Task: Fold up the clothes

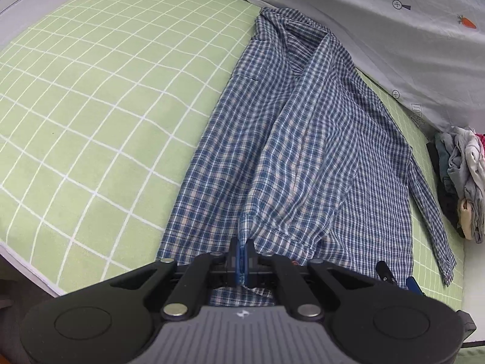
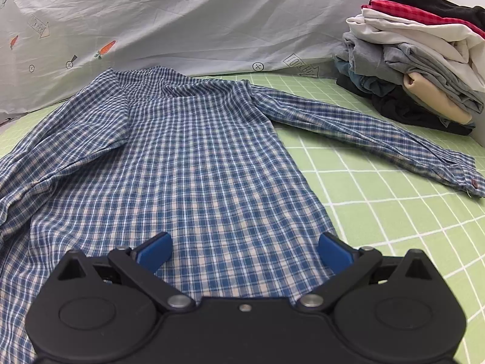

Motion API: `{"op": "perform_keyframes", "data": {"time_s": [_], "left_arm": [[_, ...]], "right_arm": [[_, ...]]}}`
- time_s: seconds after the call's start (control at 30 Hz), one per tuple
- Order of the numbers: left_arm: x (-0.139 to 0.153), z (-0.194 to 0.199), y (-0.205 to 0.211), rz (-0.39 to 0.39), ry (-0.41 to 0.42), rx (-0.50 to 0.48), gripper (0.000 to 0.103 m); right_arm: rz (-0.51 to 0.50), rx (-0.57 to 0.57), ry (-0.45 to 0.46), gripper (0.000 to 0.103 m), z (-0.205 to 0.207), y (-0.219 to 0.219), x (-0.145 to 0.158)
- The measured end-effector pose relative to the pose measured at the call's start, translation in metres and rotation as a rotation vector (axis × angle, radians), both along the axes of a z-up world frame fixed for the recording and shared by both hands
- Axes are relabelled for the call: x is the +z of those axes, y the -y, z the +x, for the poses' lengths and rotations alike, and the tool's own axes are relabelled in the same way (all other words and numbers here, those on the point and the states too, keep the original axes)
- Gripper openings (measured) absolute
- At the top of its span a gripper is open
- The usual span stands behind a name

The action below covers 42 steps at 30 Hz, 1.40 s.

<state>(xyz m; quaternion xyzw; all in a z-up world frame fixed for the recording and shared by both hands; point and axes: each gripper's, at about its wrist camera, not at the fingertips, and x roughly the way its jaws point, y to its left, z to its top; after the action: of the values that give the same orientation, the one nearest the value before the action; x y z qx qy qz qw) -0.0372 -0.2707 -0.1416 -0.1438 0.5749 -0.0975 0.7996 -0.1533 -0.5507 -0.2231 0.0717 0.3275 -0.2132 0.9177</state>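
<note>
Checked blue cotton, the shirt [image 2: 194, 157] lies spread on the green bed sheet [image 1: 91, 106], just beside the folded pile [image 2: 418, 69]. We judge folding barely begun: our left tool [image 1: 241, 253] pinches a turned-over edge; one sleeve remains out. Only the right view shows our right tool [image 2: 244, 253] gaping, empty.

a green checked sheet [image 1: 91, 106] covers the bed, a grey carrot-print cloth [image 2: 182, 24] draped behind it.
</note>
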Motion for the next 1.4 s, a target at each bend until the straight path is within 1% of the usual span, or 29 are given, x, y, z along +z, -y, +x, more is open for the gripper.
{"op": "perform_keyframes", "data": {"time_s": [0.1, 0.2, 0.23, 0.33, 0.37, 0.4, 0.43, 0.47, 0.5, 0.57, 0.67, 0.77, 0.87, 0.93, 1.03, 1.07, 1.1, 1.13, 1.27, 1.33, 1.4], "left_arm": [[-0.015, 0.002, -0.003, 0.038, -0.053, 0.006, 0.003], [-0.030, 0.003, 0.001, 0.105, -0.096, -0.031, 0.004], [-0.034, 0.002, 0.002, 0.129, -0.107, -0.043, 0.006], [-0.033, 0.003, 0.005, 0.163, -0.100, -0.071, 0.007], [-0.032, 0.004, 0.006, 0.176, -0.099, -0.074, 0.010], [-0.031, 0.004, 0.008, 0.189, -0.098, -0.078, 0.013], [-0.030, 0.005, 0.009, 0.202, -0.097, -0.081, 0.020], [-0.028, 0.006, 0.009, 0.216, -0.091, -0.082, 0.024], [-0.025, 0.007, 0.009, 0.221, -0.085, -0.081, 0.025], [-0.021, 0.011, 0.008, 0.228, -0.072, -0.081, 0.030], [-0.013, 0.018, 0.006, 0.248, -0.044, -0.072, 0.030], [-0.003, 0.029, 0.009, 0.274, 0.007, -0.071, 0.031], [0.005, 0.043, 0.015, 0.258, 0.062, -0.082, 0.031], [0.009, 0.053, 0.025, 0.246, 0.097, -0.111, 0.031], [0.014, 0.069, 0.042, 0.222, 0.142, -0.149, 0.028], [0.016, 0.077, 0.048, 0.214, 0.157, -0.160, 0.025], [0.016, 0.087, 0.056, 0.203, 0.171, -0.176, 0.021], [0.017, 0.095, 0.062, 0.192, 0.183, -0.187, 0.015], [0.018, 0.140, 0.091, 0.135, 0.261, -0.231, 0.012], [0.015, 0.167, 0.104, 0.110, 0.280, -0.249, 0.012], [0.006, 0.200, 0.124, 0.097, 0.271, -0.246, 0.012]], "right_arm": [[-0.001, 0.002, 0.000, 0.103, 0.000, 0.000, 0.000], [-0.001, 0.004, 0.000, 0.103, 0.000, 0.000, 0.000], [-0.001, 0.004, -0.001, 0.103, 0.000, 0.000, 0.000], [0.000, 0.002, -0.004, 0.103, 0.001, -0.001, 0.000], [0.001, 0.000, -0.007, 0.103, 0.001, -0.001, 0.000], [0.004, -0.001, -0.013, 0.103, 0.001, -0.001, 0.001], [0.009, -0.001, -0.024, 0.103, 0.001, -0.001, 0.002], [0.019, 0.003, -0.038, 0.103, 0.002, -0.001, 0.003], [0.027, 0.007, -0.050, 0.103, 0.003, 0.000, 0.005], [0.038, 0.026, -0.081, 0.103, 0.004, 0.000, 0.008], [0.047, 0.042, -0.116, 0.103, 0.008, -0.001, 0.015], [0.008, 0.043, -0.083, 0.103, 0.009, -0.002, 0.027], [-0.032, 0.029, -0.046, 0.103, 0.017, 0.006, 0.042], [-0.040, 0.004, -0.035, 0.103, 0.025, 0.016, 0.047], [-0.046, -0.028, -0.033, 0.103, 0.041, 0.033, 0.051], [-0.048, -0.036, -0.034, 0.103, 0.047, 0.038, 0.052], [-0.047, -0.044, -0.034, 0.103, 0.053, 0.043, 0.053], [-0.045, -0.051, -0.034, 0.103, 0.058, 0.049, 0.053], [-0.052, -0.078, -0.029, 0.103, 0.088, 0.075, 0.053], [-0.053, -0.098, -0.029, 0.103, 0.107, 0.087, 0.052], [-0.031, -0.135, -0.039, 0.103, 0.126, 0.100, 0.048]]}}
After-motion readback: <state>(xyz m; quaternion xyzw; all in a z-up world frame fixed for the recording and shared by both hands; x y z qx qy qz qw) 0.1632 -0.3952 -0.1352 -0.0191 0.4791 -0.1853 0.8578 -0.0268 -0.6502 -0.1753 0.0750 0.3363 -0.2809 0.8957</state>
